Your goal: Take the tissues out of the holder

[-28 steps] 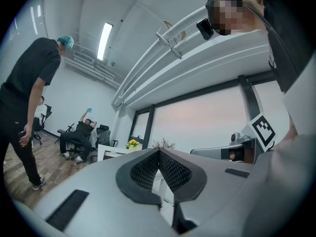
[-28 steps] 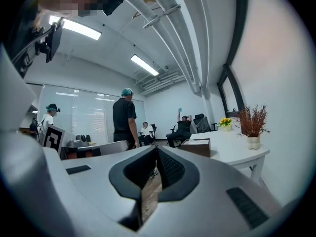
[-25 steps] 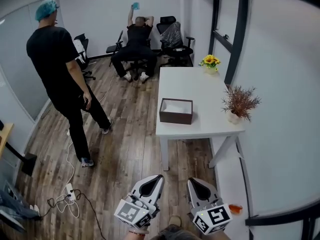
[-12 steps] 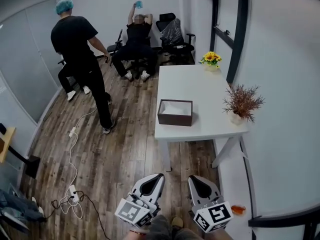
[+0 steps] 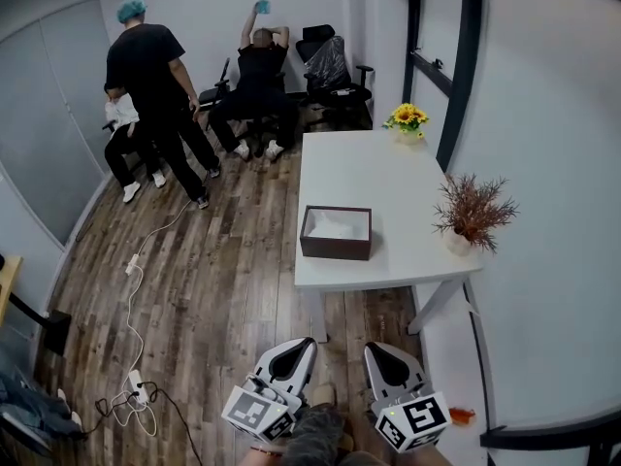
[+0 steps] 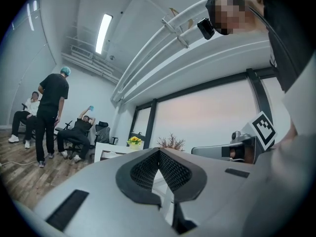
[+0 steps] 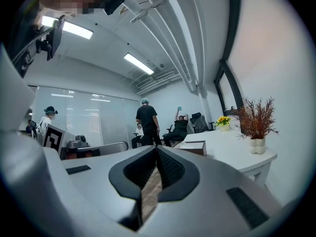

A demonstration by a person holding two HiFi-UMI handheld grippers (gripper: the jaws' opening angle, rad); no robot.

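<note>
The tissue holder is a dark brown open box near the front edge of the white table, with white tissues lying inside. In the right gripper view the holder shows far ahead on the table. Both grippers hang low over the wooden floor, well short of the table. My left gripper is shut with nothing between its fingers, and its tips meet in the left gripper view. My right gripper is also shut and empty, its tips pressed together.
A dried plant in a white vase and yellow flowers stand along the table's right side by the window wall. A person in black stands at the back left, near seated people. A cable and power strip lie on the floor.
The standing person has walked from the left middle of the room to the back left. The view has shifted slightly toward the table. Both grippers stay shut and low.
</note>
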